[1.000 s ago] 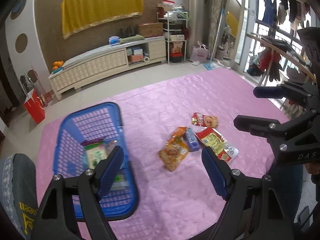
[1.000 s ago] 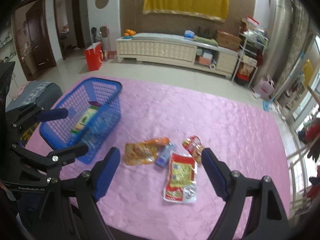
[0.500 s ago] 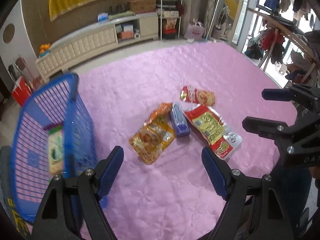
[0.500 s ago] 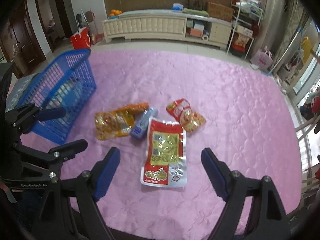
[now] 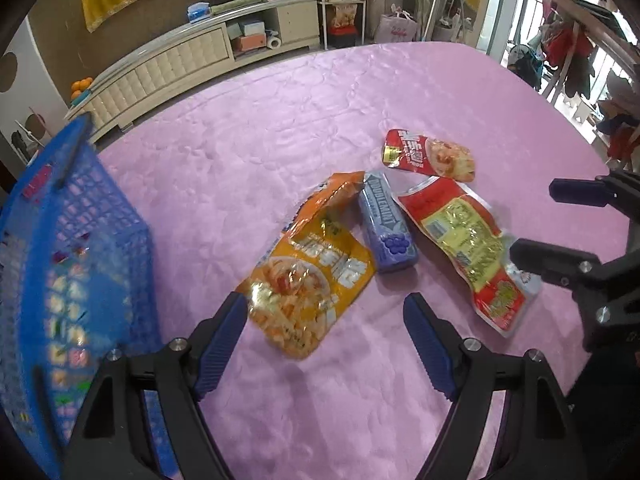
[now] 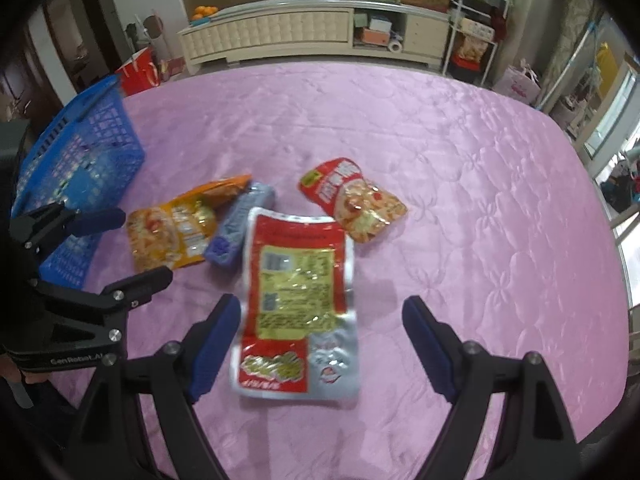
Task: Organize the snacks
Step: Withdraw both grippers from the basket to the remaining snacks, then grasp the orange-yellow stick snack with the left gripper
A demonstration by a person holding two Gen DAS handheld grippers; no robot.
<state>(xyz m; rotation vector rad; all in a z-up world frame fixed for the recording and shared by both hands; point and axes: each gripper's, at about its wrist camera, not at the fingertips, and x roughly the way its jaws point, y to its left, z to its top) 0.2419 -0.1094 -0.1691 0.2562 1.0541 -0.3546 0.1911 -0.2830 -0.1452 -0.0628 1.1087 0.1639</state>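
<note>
Several snacks lie on a pink quilted cloth (image 5: pixel 280 120). An orange snack bag (image 5: pixel 308 276) lies just ahead of my open, empty left gripper (image 5: pixel 324 344). Beside it are a purple Doublemint pack (image 5: pixel 386 226), a large red-and-silver pouch (image 5: pixel 468 248) and a small red pouch (image 5: pixel 430 156). My open, empty right gripper (image 6: pixel 320 344) hovers over the near end of the large pouch (image 6: pixel 296 300). The orange bag (image 6: pixel 176 228), purple pack (image 6: pixel 240 224) and small red pouch (image 6: pixel 356 200) lie beyond. A blue basket (image 5: pixel 60 260) with snacks inside stands at the left.
The basket also shows at the left in the right wrist view (image 6: pixel 76 168). A cream low cabinet (image 6: pixel 280 32) runs along the far wall beyond the cloth. A clothes rack (image 5: pixel 576 40) stands at the right. A red bag (image 6: pixel 140 72) stands on the floor behind the basket.
Both grippers have dropped lower and closer to the snacks. The left one swung right, away from the basket, toward the orange bag. The right one came down over the large red pouch.
</note>
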